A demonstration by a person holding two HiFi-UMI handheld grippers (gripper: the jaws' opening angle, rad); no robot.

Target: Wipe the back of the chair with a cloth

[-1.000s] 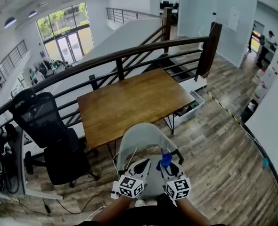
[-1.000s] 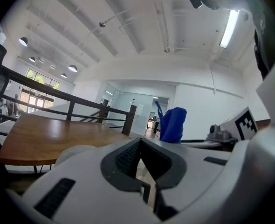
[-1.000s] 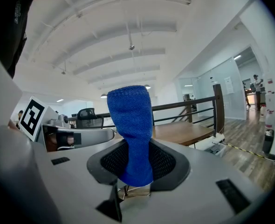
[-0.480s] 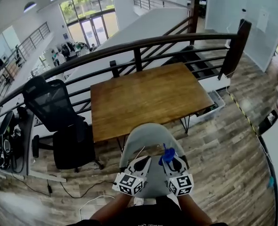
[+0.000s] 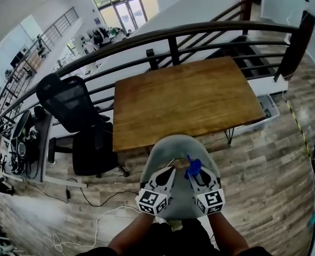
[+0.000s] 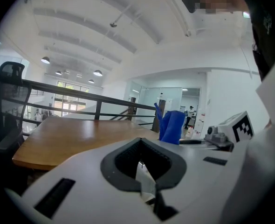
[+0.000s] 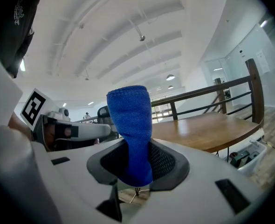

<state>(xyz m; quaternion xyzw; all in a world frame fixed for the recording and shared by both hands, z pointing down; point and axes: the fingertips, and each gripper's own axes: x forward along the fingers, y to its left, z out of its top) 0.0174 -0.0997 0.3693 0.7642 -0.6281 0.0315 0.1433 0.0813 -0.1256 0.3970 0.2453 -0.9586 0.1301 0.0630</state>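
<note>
A grey shell chair stands just below me, pushed toward the wooden table. Both grippers hover over it, side by side. My right gripper is shut on a blue cloth, which sticks up from between its jaws as a folded strip. In the right gripper view the jaws clamp the cloth's lower end. My left gripper sits a little to the left, its jaws shut with nothing in them. From the left gripper view the blue cloth rises beside it.
A black mesh office chair stands left of the table, beside a desk with equipment. A dark metal railing runs behind the table above a lower floor. Cables lie on the wood floor at the left.
The head view has tipped further down, so table and railing sit lower and closer in frame. Both grippers keep their place over the grey chair, with the cloth still held.
</note>
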